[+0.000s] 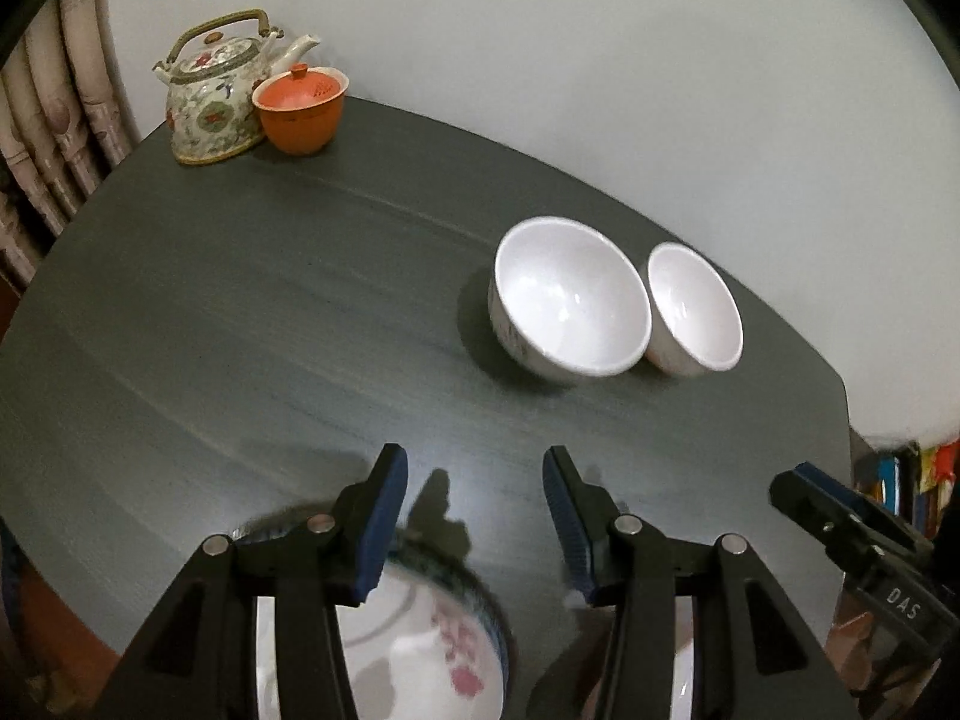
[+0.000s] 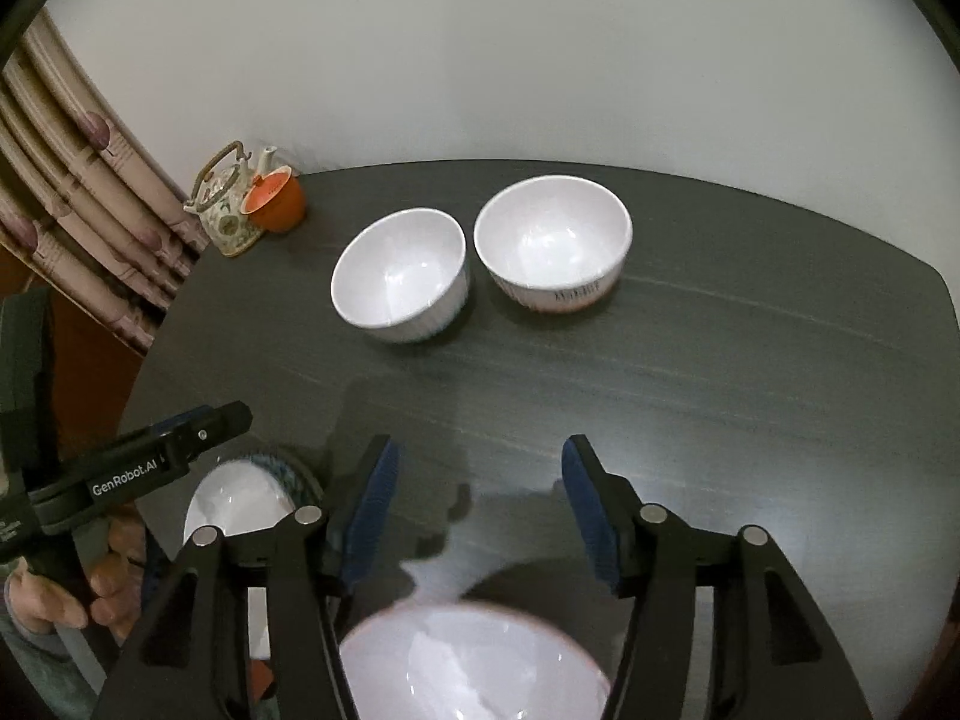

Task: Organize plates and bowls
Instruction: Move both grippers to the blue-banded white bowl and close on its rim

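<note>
Two white bowls (image 2: 399,273) (image 2: 552,240) stand side by side, just apart, right of the teapot (image 2: 225,210) at the table's (image 2: 720,372) far corner. Both the left gripper (image 1: 474,516) and right gripper (image 2: 477,504) hang part open, empty. A flowered plate (image 1: 420,642) lies under the left, another bowl (image 2: 474,666) under the right.

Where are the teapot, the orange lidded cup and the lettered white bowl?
teapot (image 1: 207,111): left wrist view, patterned body.
orange lidded cup (image 1: 300,120): left wrist view, outer wall.
lettered white bowl (image 2: 552,240): right wrist view, inside.
</note>
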A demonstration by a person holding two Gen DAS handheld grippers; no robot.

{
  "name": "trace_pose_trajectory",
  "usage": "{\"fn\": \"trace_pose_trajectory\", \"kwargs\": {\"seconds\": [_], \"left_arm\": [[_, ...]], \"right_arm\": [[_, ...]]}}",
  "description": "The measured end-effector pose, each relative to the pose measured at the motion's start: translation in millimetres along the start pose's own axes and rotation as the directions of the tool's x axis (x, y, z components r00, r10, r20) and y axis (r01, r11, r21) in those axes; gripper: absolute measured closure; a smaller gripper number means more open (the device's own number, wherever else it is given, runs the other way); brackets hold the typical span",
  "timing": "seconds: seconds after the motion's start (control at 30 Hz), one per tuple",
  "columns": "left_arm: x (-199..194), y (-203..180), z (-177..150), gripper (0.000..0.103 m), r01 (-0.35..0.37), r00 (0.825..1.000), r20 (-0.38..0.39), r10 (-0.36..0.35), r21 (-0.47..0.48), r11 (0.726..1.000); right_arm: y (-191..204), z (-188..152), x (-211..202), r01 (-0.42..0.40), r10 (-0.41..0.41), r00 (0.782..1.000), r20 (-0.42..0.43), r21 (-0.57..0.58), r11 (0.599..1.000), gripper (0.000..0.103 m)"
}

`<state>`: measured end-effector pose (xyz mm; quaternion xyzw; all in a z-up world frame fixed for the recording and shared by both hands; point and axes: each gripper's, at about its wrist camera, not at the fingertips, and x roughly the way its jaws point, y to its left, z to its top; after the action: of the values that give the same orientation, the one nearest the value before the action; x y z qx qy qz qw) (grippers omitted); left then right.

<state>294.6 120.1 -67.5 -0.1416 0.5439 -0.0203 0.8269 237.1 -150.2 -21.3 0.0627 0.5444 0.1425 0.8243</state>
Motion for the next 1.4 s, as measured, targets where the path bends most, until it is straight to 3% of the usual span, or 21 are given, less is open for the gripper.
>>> {"fn": "trace_pose_trajectory", "kwargs": {"seconds": [0.37,0.67,0.83,0.87,1.0,1.07,1.2,1.4], "left_arm": [[48.1,10.8,55.6,0.055,0.091,0.995,-0.027,-0.094,-0.089,0.992],[83.5,6.5,75.5,0.055,0.097,0.993,-0.055,-0.102,-0.082,0.992],[99.1,5.4,79.4,0.056,0.092,0.993,-0.070,-0.098,-0.087,0.992],[101.3,4.8,79.9,0.057,0.093,0.993,-0.070,-0.099,-0.088,0.992],[105.0,0.4,77.4,0.079,0.099,0.991,-0.085,-0.106,-0.082,0.992],[107.0,-0.7,77.8,0.084,0.099,0.990,-0.089,-0.107,-0.086,0.991],[104.9,-3.7,75.4,0.086,0.084,0.993,-0.082,-0.090,-0.076,0.994],[85.9,-16.9,65.8,0.086,0.089,0.993,-0.069,-0.093,-0.060,0.994]], "right_arm": [[-3.4,54.5,74.6,-0.062,0.069,0.990,-0.121,0.065,0.996,0.048],[-7.6,76.9,117.9,-0.106,0.130,0.980,-0.154,0.151,0.983,0.048],[-10.4,78.9,140.5,-0.111,0.149,0.971,-0.186,0.201,0.973,0.055],[-10.8,79.5,143.6,-0.109,0.150,0.970,-0.191,0.207,0.972,0.055],[-15.5,78.5,154.6,-0.111,0.162,0.965,-0.204,0.242,0.964,0.062],[-17.9,78.7,159.4,-0.122,0.178,0.963,-0.204,0.258,0.958,0.067],[-19.1,78.9,164.4,-0.164,0.227,0.954,-0.198,0.291,0.943,0.077],[-17.9,77.0,159.6,-0.155,0.215,0.956,-0.199,0.282,0.947,0.079]]}}
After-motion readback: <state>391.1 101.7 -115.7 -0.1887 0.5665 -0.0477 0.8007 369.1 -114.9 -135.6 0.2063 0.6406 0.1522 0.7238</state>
